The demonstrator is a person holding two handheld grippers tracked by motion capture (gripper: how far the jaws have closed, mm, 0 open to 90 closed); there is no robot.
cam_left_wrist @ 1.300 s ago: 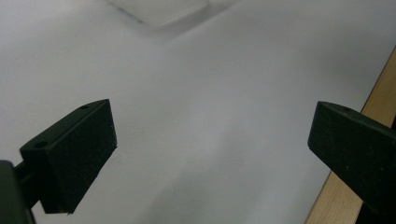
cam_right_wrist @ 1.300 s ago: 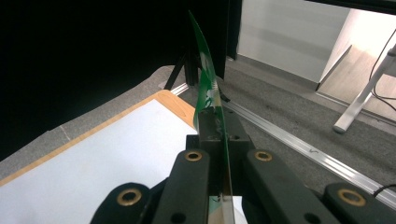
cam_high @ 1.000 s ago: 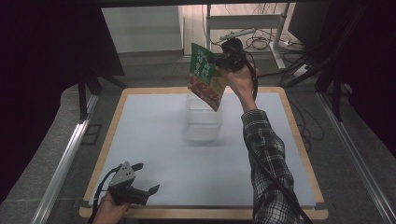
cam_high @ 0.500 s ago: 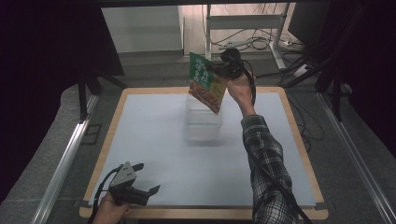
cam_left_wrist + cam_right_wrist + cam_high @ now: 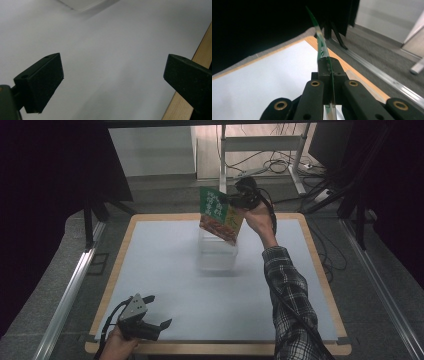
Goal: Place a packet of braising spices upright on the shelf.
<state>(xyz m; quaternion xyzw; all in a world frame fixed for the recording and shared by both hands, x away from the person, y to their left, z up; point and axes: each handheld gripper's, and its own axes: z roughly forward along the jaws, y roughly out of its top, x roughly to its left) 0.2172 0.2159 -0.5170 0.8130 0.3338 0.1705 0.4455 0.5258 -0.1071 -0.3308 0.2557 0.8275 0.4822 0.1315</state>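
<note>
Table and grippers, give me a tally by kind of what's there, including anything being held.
Packet, green and orange, held in the right gripper: 1
Clear plastic container on the table: 1
Grippers, including the open left gripper: 2
Total: 4

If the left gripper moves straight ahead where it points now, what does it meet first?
Probably the clear container: ahead of the open left gripper lies bare white mat, then that container's edge at the frame's top. Depth is uncertain.
</note>
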